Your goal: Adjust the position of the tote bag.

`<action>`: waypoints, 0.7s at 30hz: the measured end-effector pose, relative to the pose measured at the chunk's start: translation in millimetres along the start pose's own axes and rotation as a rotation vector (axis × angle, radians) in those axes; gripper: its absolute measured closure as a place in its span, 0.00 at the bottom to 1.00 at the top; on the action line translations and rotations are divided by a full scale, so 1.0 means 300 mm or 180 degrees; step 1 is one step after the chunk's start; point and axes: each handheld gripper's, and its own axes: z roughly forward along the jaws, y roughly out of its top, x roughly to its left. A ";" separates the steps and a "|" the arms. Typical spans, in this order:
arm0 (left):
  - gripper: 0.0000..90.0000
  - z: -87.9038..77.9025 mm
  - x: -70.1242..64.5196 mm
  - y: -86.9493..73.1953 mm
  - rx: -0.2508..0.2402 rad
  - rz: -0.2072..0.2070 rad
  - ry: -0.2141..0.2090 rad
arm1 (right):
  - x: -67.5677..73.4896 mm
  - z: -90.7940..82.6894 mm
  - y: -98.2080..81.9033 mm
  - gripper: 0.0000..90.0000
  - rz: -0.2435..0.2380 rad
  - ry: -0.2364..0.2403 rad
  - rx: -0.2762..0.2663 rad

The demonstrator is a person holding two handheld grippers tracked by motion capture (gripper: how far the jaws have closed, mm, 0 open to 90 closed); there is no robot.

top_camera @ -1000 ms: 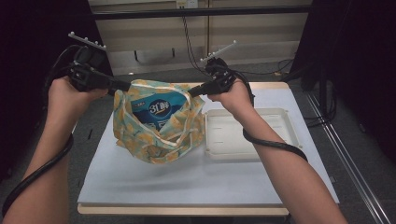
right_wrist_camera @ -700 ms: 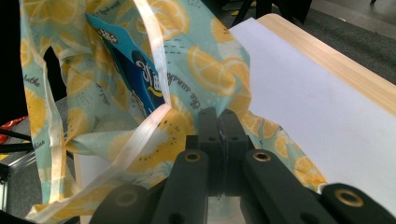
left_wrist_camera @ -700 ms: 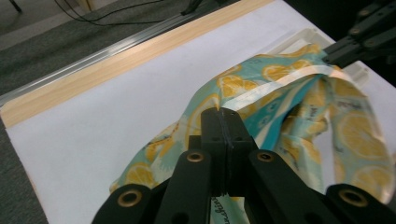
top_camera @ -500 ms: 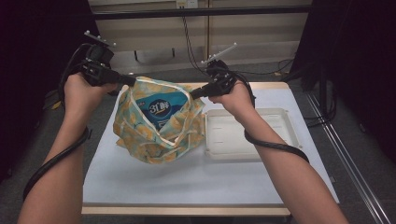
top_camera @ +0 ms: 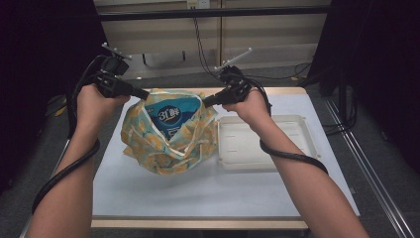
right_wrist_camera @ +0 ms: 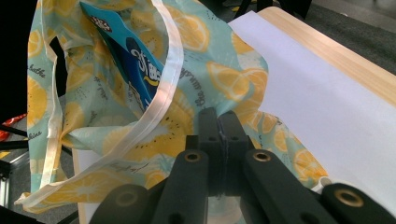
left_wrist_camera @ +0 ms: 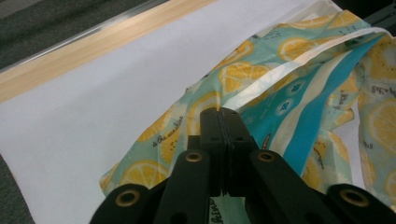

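A person's left hand (top_camera: 94,101) held the left gripper (top_camera: 140,94) at the left rim of a lemon-print cloth bag (top_camera: 166,144), its black fingers (left_wrist_camera: 224,140) pressed together with the fabric pinched between them. The bag sat on the white surface (top_camera: 148,193), toward the left half and near the far edge, its mouth stretched wide and facing up and toward the camera. The long axis of the opening ran left to right, from one gripper to the other. Inside it stood a blue packet (top_camera: 171,116) with white lettering, upright and leaning slightly, its top rising above the rim. Across the opening, the right gripper (top_camera: 208,101) in the right hand (top_camera: 247,104) gripped the opposite rim, fingers (right_wrist_camera: 219,135) likewise closed tight on the cloth just beneath the pale hem (right_wrist_camera: 154,112). Just beside the bag on the right lay an empty cream tray (top_camera: 302,144), flat on the surface and partly covered by the right forearm. A wooden edge (top_camera: 198,224) bordered the surface on the near side; black cables trailed from both grippers along the forearms. Compared with a second earlier, the left hand had sunk and shifted a little inward along the rim, leaving the bag's left side lower and more slack, while the right hand had kept its place.
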 end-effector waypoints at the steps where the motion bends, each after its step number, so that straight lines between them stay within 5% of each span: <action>1: 0.96 0.002 0.001 -0.001 0.0023 0.0002 -0.0013 | 0.000 0.001 -0.001 1.00 0.0006 -0.0008 0.0010; 11: 0.44 -0.035 -0.022 -0.007 -0.0087 0.0084 -0.0013 | -0.004 0.004 -0.007 1.00 0.0012 -0.0003 0.0012; 17: 0.31 -0.070 -0.030 -0.026 -0.0189 0.0060 -0.0085 | -0.006 0.005 -0.014 1.00 0.0031 -0.0005 0.0025; 21: 0.25 -0.103 -0.033 -0.041 -0.0193 0.0163 -0.0089 | -0.004 0.010 -0.017 1.00 0.0028 0.0005 0.0038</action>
